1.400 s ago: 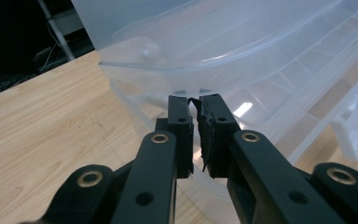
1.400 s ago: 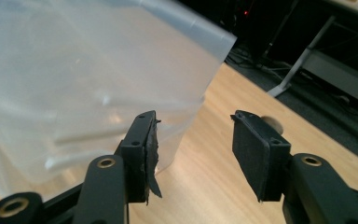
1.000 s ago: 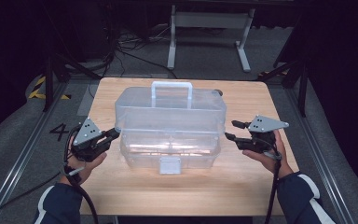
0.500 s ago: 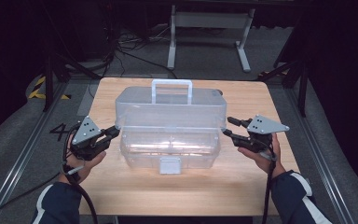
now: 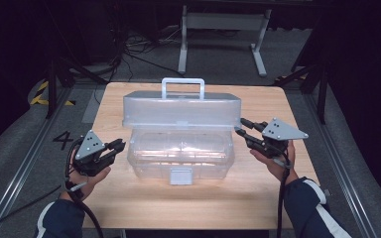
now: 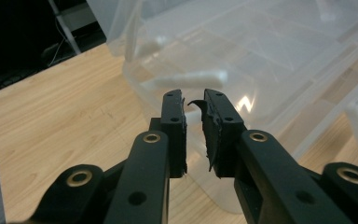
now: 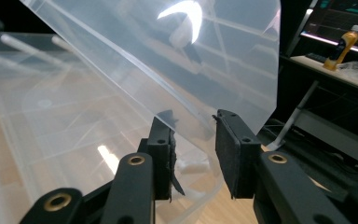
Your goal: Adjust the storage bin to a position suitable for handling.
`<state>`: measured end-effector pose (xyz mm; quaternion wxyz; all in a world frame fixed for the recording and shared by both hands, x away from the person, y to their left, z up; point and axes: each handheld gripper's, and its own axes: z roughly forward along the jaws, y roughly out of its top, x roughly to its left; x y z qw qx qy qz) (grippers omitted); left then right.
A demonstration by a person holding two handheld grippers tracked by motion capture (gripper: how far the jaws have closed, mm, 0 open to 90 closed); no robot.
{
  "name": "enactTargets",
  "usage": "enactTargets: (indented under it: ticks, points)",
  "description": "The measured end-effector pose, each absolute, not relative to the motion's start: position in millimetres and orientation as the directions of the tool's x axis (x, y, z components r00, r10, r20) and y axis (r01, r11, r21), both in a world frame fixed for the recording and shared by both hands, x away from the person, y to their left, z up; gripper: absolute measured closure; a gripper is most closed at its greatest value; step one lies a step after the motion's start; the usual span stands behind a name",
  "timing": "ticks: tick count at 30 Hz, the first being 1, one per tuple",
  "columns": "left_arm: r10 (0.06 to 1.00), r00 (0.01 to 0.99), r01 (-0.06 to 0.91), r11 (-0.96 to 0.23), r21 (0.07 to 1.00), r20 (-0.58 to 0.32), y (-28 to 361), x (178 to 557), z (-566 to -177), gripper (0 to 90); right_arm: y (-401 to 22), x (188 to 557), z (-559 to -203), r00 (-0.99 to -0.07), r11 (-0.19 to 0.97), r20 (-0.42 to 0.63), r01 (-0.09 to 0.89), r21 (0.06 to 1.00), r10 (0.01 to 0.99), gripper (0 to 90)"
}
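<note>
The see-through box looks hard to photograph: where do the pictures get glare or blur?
Right gripper view: a bright white glare patch on the raised lid, the bottle behind soft. Left gripper view: a small glint on the box, its far walls hazy, the jaws sharp. High view: the table evenly lit, the surroundings dark.

sleeves (image 5: 62, 220): navy, white stripe | fingers (image 6: 173, 122): black, brass screws | plates: grey, three-cornered
</note>
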<state>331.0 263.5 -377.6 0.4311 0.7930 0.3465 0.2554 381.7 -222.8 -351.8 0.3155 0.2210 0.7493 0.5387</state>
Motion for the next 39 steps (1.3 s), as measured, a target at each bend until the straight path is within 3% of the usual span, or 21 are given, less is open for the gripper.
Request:
enactTargets:
  ticks: [11, 27, 39]
  points:
    - [0.760, 0.639, 0.344, -0.419, 0.840, 0.117, 261, 329, -395, 75.9, -218, 397, -341, -0.672, 0.241, -0.186, -0.011, 0.970, 0.717, 69.7]
    - [0.765, 0.636, 0.368, -0.415, 0.832, 0.101, 262, 333, -406, 75.8, -211, 414, -334, -0.600, 0.252, -0.217, -0.026, 0.967, 0.770, 75.8]
    - [0.768, 0.631, 0.380, -0.430, 0.819, 0.110, 265, 331, -408, 70.5, -208, 420, -327, -0.582, 0.265, -0.226, -0.019, 0.964, 0.781, 77.6]
